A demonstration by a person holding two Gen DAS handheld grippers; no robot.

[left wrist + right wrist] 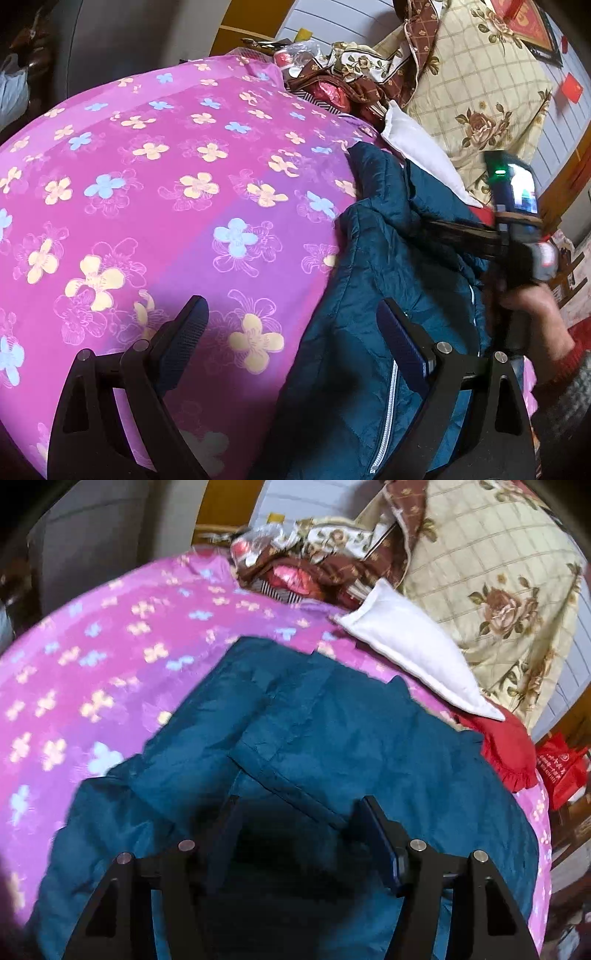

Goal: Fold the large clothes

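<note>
A teal quilted jacket [332, 738] lies on a bed covered by a pink floral bedspread [166, 166], occupying the near right portion of the bed as seen from the left wrist view. The jacket is bunched and partly folded over itself, with one layer overlapping another across its middle. A white zipper [388, 406] runs along its near edge in the left wrist view.

The left gripper [295, 343] hangs above the boundary between bedspread and jacket. Its fingers are spread wide, with nothing between them: the left finger is over the bedspread, the right finger over the jacket fabric (whether either finger touches the cloth cannot be determined).

The right gripper [299, 834] is positioned directly over the jacket, close to the fabric. Its fingers are also spread apart, and the area between them is in deep shadow; no fabric is visibly pinched. In the left wrist view, the right gripper's body [517, 206] appears at the far right, blurred, above the jacket's right side, with the person's hand [532, 314] below it.

Beyond the jacket, toward the head of the bed, a white pillow [413, 646] rests on the bedspread, just beside the jacket's far edge. A red ruffled cloth [506, 749] lies against the pillow's near end, touching the jacket's right side. Behind these stands a cream rose-patterned quilt [498, 572], with a heap of brown floral fabric [332, 554] to its left.
</note>
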